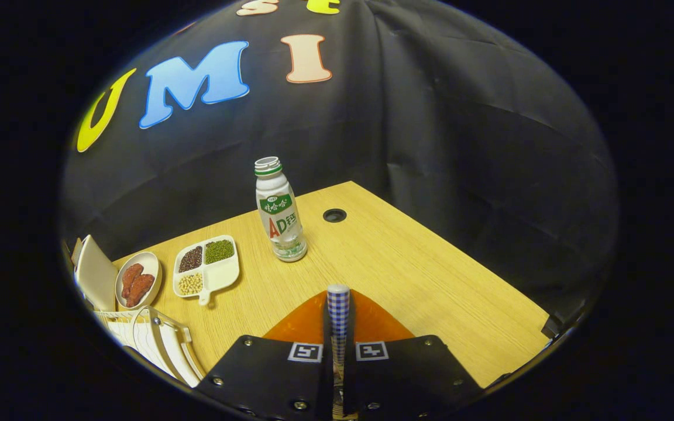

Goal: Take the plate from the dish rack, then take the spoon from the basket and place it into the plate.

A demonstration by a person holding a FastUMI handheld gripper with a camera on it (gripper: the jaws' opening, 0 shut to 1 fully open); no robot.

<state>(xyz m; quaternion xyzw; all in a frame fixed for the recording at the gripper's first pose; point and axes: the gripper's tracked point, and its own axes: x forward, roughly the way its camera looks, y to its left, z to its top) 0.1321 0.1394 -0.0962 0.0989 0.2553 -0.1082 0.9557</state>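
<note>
My gripper [337,356] is shut on a spoon [338,310] with a blue-and-white checked handle, which pokes forward from between the closed fingers. The spoon's bowl is hidden. Right under and just ahead of the fingers, an orange plate [305,327] lies on the wooden table [430,275], partly covered by the fingers. The spoon's handle end hangs over the plate's far part. A white wire dish rack [155,345] with white plates stands to the left of the fingers.
Beyond the plate stands an open drink bottle [279,213]. Left of it are a white divided dish of beans [206,267] and a small dish of red pieces [137,282]. A white upright object [95,272] sits behind the rack. The table has a cable hole [334,215].
</note>
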